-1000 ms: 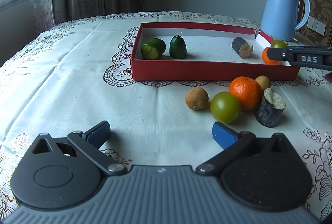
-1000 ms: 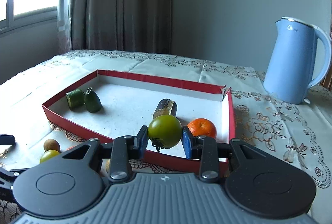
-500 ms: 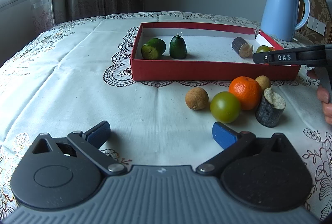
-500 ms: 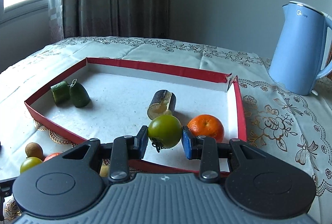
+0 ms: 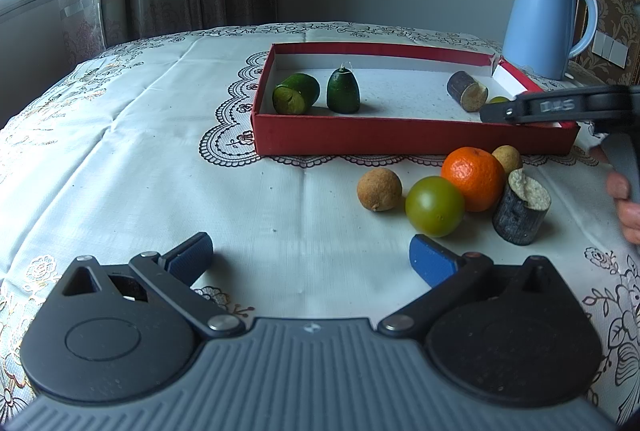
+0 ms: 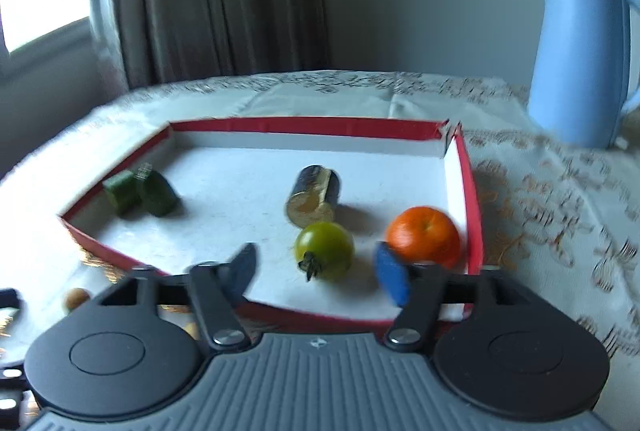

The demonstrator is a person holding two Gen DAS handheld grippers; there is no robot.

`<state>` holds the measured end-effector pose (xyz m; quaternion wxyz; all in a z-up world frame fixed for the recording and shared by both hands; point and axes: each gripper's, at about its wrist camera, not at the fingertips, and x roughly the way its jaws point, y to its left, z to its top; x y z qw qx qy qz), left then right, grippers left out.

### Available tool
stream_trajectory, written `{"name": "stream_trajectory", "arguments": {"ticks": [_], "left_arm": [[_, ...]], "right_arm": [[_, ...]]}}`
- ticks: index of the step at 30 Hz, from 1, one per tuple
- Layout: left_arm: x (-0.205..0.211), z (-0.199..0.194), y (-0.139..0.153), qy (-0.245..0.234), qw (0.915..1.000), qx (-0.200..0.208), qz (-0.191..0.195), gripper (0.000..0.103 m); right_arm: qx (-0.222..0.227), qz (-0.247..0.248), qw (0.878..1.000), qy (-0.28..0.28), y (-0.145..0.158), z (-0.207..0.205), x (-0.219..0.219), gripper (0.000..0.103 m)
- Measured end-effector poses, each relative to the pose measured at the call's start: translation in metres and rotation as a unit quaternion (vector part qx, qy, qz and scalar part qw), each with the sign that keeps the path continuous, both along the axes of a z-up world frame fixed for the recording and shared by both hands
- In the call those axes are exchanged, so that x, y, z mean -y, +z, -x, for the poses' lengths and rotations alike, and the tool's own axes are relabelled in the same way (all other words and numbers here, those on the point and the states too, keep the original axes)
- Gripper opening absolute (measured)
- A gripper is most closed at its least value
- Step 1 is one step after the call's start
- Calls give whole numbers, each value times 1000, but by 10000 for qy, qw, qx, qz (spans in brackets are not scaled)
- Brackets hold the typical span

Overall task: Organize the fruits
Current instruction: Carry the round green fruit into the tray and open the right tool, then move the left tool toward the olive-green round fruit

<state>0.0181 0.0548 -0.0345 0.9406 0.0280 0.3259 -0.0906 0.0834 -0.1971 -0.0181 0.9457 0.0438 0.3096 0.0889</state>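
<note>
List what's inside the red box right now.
Inside the red box: two dark green cut pieces, a dark cylinder chunk, an orange, and a green tomato between the right gripper's opening jaws. Near corner hidden by the gripper.

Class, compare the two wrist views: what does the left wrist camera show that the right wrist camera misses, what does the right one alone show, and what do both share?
Only the left wrist view shows the green tomato on the cloth, the tangerine beside it and the open left gripper.

Only the right wrist view shows the tangerine in the tray and the right gripper, jaws opening around a released green tomato.

Both show the red tray and the blue kettle.
</note>
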Motion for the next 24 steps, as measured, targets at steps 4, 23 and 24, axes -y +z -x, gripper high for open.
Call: {"name": "stream_trajectory", "arguments": {"ticks": [4, 23, 24], "left_arm": [[0, 0, 0, 0, 10000, 0, -1, 103], [2, 5, 1, -19, 10000, 65, -31, 103], [5, 9, 2, -129, 9999, 80, 22, 103]], "right_arm": [[204, -36, 9997, -96, 7, 22, 6, 81], [346, 419, 9972, -515, -3, 74, 24, 85], [268, 426, 9974, -513, -4, 73, 24, 85]]}}
